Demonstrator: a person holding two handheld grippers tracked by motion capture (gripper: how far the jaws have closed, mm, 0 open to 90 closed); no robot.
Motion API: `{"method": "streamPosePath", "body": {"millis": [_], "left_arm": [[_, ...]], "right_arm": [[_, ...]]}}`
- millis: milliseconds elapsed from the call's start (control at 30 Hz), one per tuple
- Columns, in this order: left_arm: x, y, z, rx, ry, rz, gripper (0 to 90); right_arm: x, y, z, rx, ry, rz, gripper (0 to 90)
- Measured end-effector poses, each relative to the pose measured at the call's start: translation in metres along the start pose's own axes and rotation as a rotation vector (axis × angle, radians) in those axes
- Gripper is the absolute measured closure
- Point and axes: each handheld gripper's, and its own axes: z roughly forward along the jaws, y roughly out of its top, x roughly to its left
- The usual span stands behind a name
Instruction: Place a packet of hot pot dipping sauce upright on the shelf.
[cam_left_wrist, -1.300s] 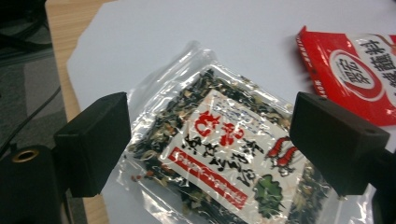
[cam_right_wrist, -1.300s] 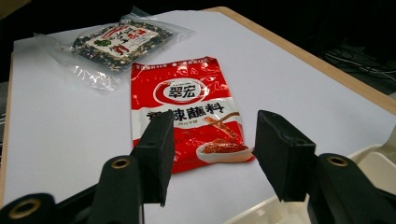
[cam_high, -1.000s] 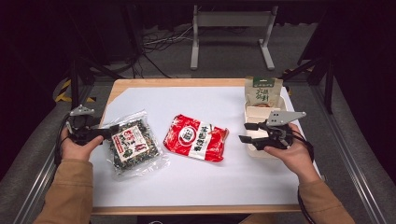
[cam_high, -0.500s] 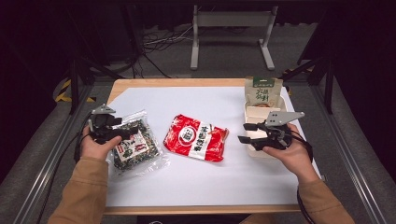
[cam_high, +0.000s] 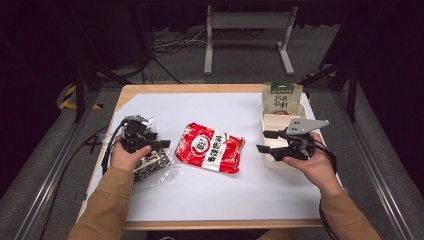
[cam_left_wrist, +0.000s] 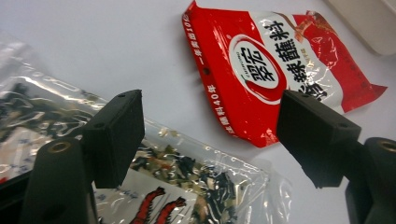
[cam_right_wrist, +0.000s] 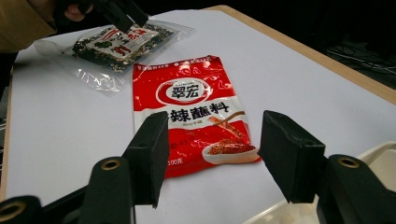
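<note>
A clear bag of dark dried bits (cam_high: 152, 164) lies at the table's left, and a red packet with white lettering (cam_high: 210, 148) lies in the middle. My left gripper (cam_high: 162, 145) hovers low over the clear bag (cam_left_wrist: 201, 177). Its jaws have just been closing but stand open, and nothing is pinched between them. The red packet (cam_left_wrist: 271, 70) shows beyond them. My right gripper (cam_high: 265, 141) hangs over the white tray's (cam_high: 272, 122) near-left corner and points at the red packet (cam_right_wrist: 191, 98). Its jaws have just been opening and hold nothing.
A green and tan pouch (cam_high: 281, 100) stands at the back right, behind the white tray. A white sheet (cam_high: 225, 190) covers the wooden tabletop. Dark floor, cables and a metal stand lie beyond the far edge.
My left hand has moved right from the table's left edge onto the clear bag and sunk a little. The right hand has stayed where it was.
</note>
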Motion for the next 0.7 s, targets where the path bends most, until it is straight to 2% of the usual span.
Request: {"method": "streamPosePath", "body": {"millis": [133, 500, 700], "left_arm": [[-0.005, 0.002, 0.011, 0.037, -0.013, -0.009, 24.9], [-0.013, 0.0, 0.036, 0.141, 0.016, 0.021, 23.9], [-0.013, -0.001, 0.043, 0.151, 0.02, 0.016, 23.1]], "right_arm": [[0.001, 0.001, 0.0, -0.001, 0.004, 0.0, 41.7], [0.001, -0.001, 0.002, 0.003, 0.006, 0.0, 41.4], [0.0, -0.001, 0.002, 0.005, 0.003, 0.001, 41.4]]}}
